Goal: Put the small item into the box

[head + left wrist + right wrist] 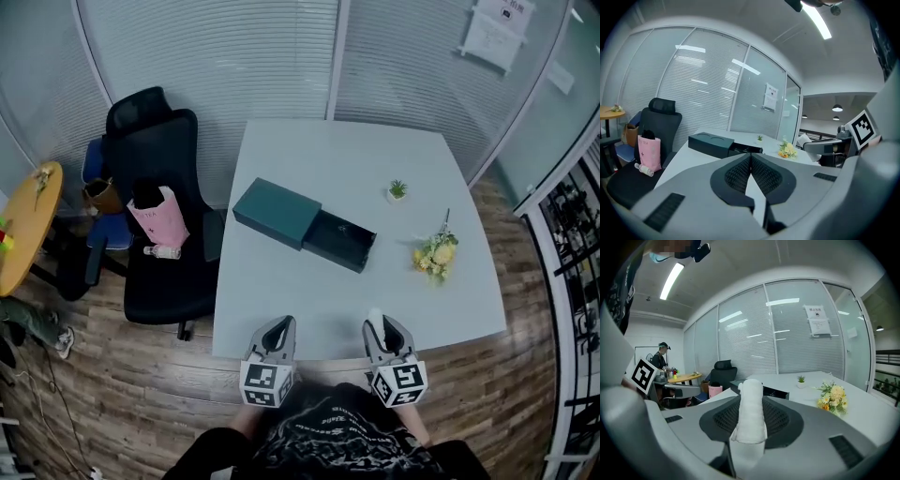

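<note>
Between the jaws of the right gripper (pixel 751 399), a small white roll (pixel 750 420) is pinched from both sides. The jaws stand part-way apart, pressed on it. The roll looks soft and cloth-like and is tightly wound. Its rounded end reaches past the jaw tips and its near end flares slightly.

In the head view this gripper sits at the near table edge, right of centre, with the roll's tip showing ahead of it.

Left gripper (pixel 750 157): jaws pressed together, nothing between them. It sits beside the right one at the same edge, not touching it.

Farther out on the pale table (pixel 309 300) is a dark teal box (pixel 277 213) with its black drawer (pixel 342 242) slid out to the right. The roll is well apart from the box.

Beyond the box are a small potted plant (pixel 397 190) and a yellow flower bunch (pixel 436 253). Left of the table stands a black office chair (pixel 155 150) with a pink bag (pixel 157 216) on its seat.
</note>
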`<action>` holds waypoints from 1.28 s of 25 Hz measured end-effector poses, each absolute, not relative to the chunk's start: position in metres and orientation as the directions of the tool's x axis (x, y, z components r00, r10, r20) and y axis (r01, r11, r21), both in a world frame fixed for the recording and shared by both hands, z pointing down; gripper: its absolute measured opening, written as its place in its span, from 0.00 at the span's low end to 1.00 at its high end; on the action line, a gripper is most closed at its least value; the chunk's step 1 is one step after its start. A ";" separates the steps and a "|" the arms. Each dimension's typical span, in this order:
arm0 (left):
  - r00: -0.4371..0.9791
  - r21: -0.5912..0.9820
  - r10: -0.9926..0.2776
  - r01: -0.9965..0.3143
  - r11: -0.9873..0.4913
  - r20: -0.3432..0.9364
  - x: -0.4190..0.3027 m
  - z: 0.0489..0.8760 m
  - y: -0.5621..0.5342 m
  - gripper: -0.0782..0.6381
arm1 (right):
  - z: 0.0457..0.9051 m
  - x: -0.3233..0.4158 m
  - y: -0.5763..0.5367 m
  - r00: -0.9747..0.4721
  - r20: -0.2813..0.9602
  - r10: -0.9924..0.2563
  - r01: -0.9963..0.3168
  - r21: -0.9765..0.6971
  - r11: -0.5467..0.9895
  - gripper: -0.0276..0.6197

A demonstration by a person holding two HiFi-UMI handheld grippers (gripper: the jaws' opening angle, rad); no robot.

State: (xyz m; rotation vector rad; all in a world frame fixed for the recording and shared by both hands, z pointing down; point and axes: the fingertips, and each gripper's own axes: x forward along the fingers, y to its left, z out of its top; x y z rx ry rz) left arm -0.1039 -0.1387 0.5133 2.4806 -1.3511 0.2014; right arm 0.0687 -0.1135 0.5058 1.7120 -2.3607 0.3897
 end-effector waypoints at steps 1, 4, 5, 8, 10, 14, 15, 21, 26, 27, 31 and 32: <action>0.551 0.199 -0.791 -0.834 -0.514 0.266 -0.105 0.514 -0.145 0.13 | 0.507 0.064 -0.119 -0.314 0.315 -0.895 -0.949 -0.089 0.302 0.26; 0.547 0.196 -0.790 -0.837 -0.511 0.276 -0.112 0.517 -0.159 0.13 | 0.507 0.058 -0.131 -0.323 0.325 -0.889 -0.946 -0.077 0.315 0.26; 0.544 0.200 -0.790 -0.839 -0.506 0.282 -0.114 0.519 -0.161 0.13 | 0.506 0.058 -0.134 -0.322 0.322 -0.890 -0.947 -0.087 0.311 0.26; 0.545 0.209 -0.785 -0.838 -0.504 0.295 -0.114 0.524 -0.166 0.13 | 0.508 0.062 -0.143 -0.315 0.317 -0.894 -0.949 -0.114 0.294 0.26; 0.546 0.211 -0.782 -0.838 -0.504 0.301 -0.109 0.527 -0.168 0.13 | 0.513 0.064 -0.147 -0.315 0.327 -0.891 -0.949 -0.117 0.293 0.26; 0.548 0.214 -0.775 -0.836 -0.505 0.313 -0.097 0.529 -0.172 0.13 | 0.515 0.067 -0.157 -0.329 0.337 -0.882 -0.944 -0.124 0.305 0.26; 0.548 0.211 -0.776 -0.837 -0.505 0.312 -0.094 0.528 -0.174 0.13 | 0.514 0.069 -0.161 -0.332 0.338 -0.881 -0.943 -0.120 0.310 0.26; 0.523 0.193 -0.800 -0.852 -0.487 0.294 -0.083 0.516 -0.184 0.13 | 0.497 0.079 -0.186 -0.358 0.312 -0.880 -0.934 -0.098 0.345 0.27; 0.483 0.200 -0.821 -0.875 -0.441 0.305 -0.083 0.522 -0.188 0.13 | 0.485 0.084 -0.217 -0.412 0.289 -0.864 -0.906 -0.025 0.423 0.27; 0.472 0.201 -0.826 -0.881 -0.428 0.308 -0.084 0.524 -0.189 0.13 | 0.482 0.084 -0.225 -0.425 0.291 -0.857 -0.896 0.001 0.444 0.27; 0.446 0.207 -0.835 -0.894 -0.397 0.322 -0.081 0.527 -0.189 0.13 | 0.472 0.088 -0.253 -0.472 0.312 -0.824 -0.849 0.091 0.520 0.27; 0.445 0.208 -0.833 -0.894 -0.396 0.328 -0.080 0.528 -0.189 0.13 | 0.470 0.089 -0.261 -0.480 0.316 -0.818 -0.839 0.105 0.533 0.27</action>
